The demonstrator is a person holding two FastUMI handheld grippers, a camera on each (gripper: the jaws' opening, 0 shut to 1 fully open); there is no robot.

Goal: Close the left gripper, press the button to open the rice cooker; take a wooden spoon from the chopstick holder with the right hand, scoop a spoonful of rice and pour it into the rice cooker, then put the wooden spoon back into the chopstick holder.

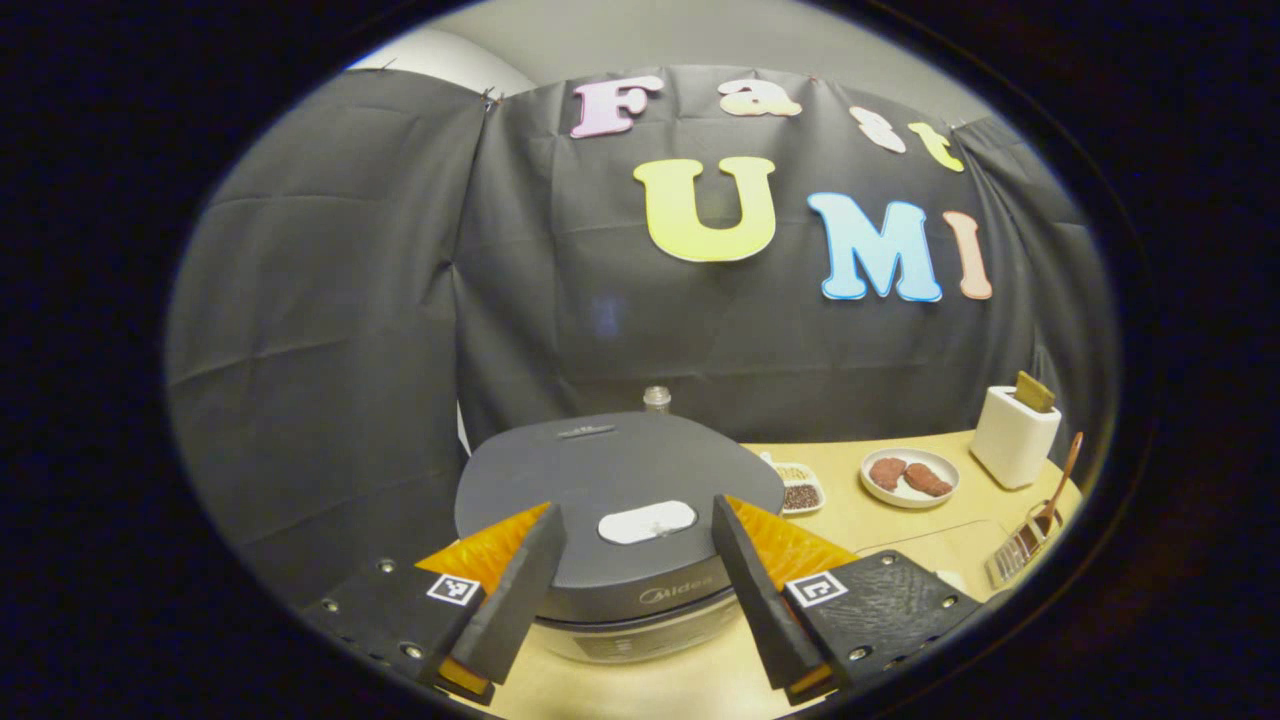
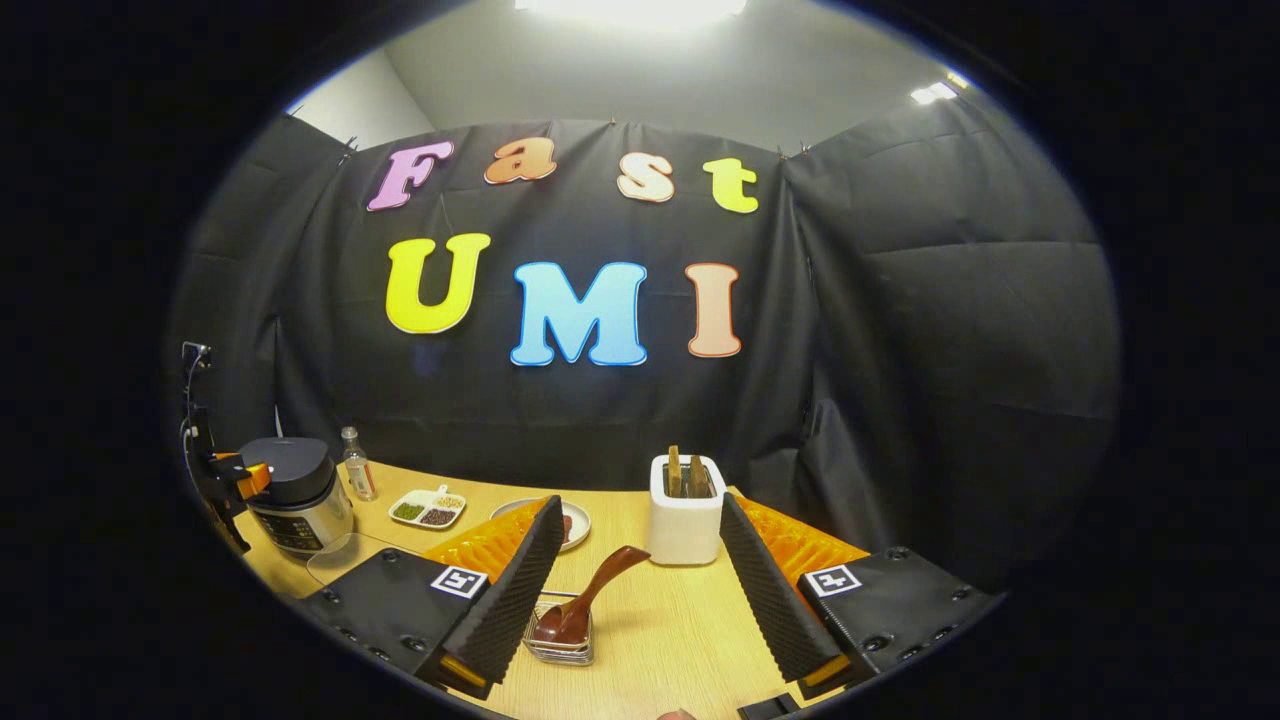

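Nothing of the task looks done yet: the left gripper hangs with its fingers spread wide just before the cooker, whose lid is down and button unpressed, so it must first be pressed together. The right gripper is spread too and empty; the spoon leans in the holder close ahead, nothing blocking it. Farther off stand a white toaster, a plate, a divided dish and a bottle.

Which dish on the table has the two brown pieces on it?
The round white plate, beside the white toaster. The divided tray next to it holds small seeds instead.
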